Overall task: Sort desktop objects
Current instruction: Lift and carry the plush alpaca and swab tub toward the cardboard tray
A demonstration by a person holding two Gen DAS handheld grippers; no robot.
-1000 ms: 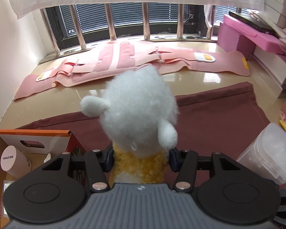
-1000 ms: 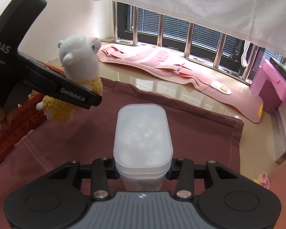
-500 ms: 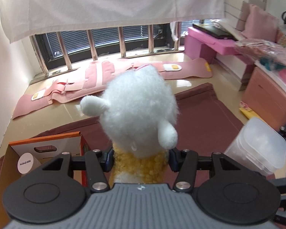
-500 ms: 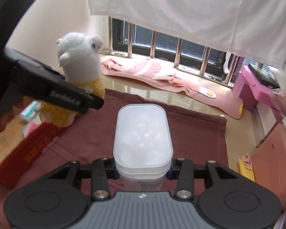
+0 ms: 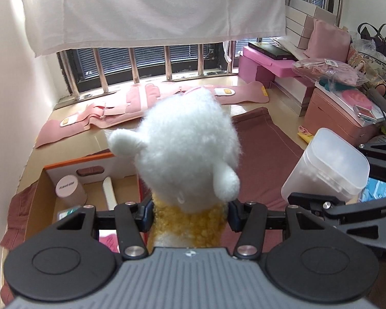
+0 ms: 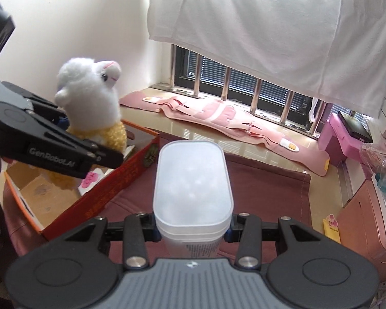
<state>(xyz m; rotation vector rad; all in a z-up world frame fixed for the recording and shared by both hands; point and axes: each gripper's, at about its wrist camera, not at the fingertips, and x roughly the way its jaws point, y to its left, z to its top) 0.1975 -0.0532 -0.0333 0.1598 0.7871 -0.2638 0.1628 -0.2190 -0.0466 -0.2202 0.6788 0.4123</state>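
Observation:
My left gripper (image 5: 190, 215) is shut on a white plush alpaca (image 5: 185, 149) with a yellow body, held up in the air. The alpaca also shows in the right wrist view (image 6: 92, 108), above the open cardboard box (image 6: 110, 182). My right gripper (image 6: 193, 229) is shut on a translucent plastic container (image 6: 191, 180) with a frosted lid; it also shows at the right of the left wrist view (image 5: 329, 167). The box (image 5: 72, 163) sits at lower left on the maroon cloth (image 5: 260, 149).
Inside the box are a pink-lidded jar (image 5: 68, 188), a white stick (image 5: 109, 193) and a pink card (image 6: 90, 179). A pink fabric strip (image 6: 218, 118) lies under the barred window. Pink boxes (image 5: 339, 118) and clutter stand at right. A white cloth (image 5: 154, 7) hangs above.
Both grippers have risen and pulled back with their loads. The alpaca is now over the box, and more of the box's inside and the room at right shows.

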